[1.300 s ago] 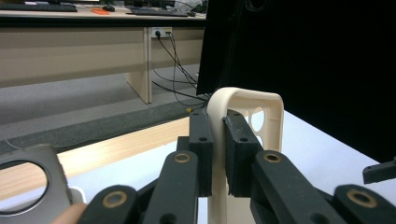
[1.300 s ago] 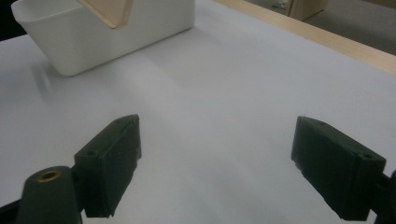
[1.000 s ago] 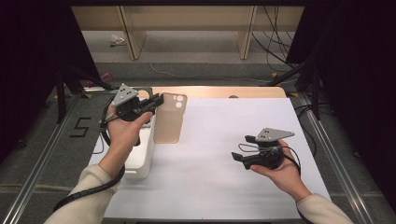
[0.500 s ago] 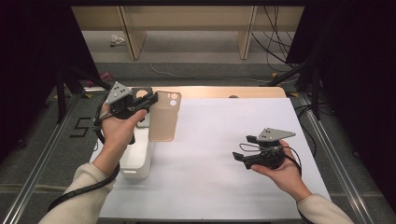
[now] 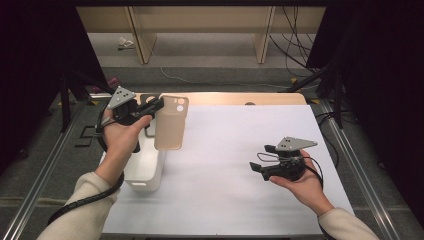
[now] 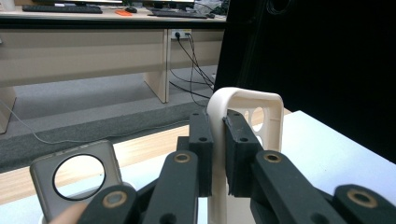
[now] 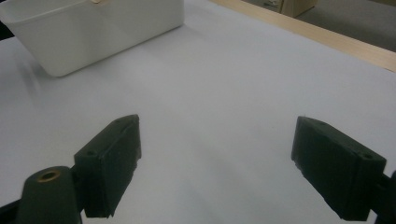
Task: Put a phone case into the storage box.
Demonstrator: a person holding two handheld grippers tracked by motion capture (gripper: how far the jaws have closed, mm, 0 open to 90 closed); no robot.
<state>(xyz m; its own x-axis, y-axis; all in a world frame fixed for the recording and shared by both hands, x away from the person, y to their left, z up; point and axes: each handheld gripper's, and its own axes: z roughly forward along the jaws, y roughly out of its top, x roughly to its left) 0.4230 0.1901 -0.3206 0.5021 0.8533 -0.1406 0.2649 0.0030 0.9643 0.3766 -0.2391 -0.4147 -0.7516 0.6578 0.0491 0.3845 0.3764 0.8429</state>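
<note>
You held the left gripper (image 5: 150, 107) up near the far left corner of the tabletop (image 5: 225, 150), its fingers (image 6: 201, 144) pinching the rim of a beige phone case (image 5: 170, 122). In the left gripper view the case's edge (image 6: 233, 105) sat clamped between the two black pads, with its camera cut-outs showing just past them. From above, the case hung off the gripper toward the middle of the tabletop, lifted clear of the white sheet, with its camera end toward the far edge. Just beside your left hand (image 5: 122, 140), along the left edge, stood a white bin (image 5: 145, 170), and a second, grey phone case (image 6: 77, 179) with a round camera hole showed low in the left gripper view, close under the gripper. Your right gripper (image 5: 260, 167) rested in your hand (image 5: 300, 185) near the right edge, well apart from the case. Its fingers (image 7: 112, 163) were spread wide with nothing but bare white sheet between them, and they pointed toward the white bin (image 7: 93, 28).
</note>
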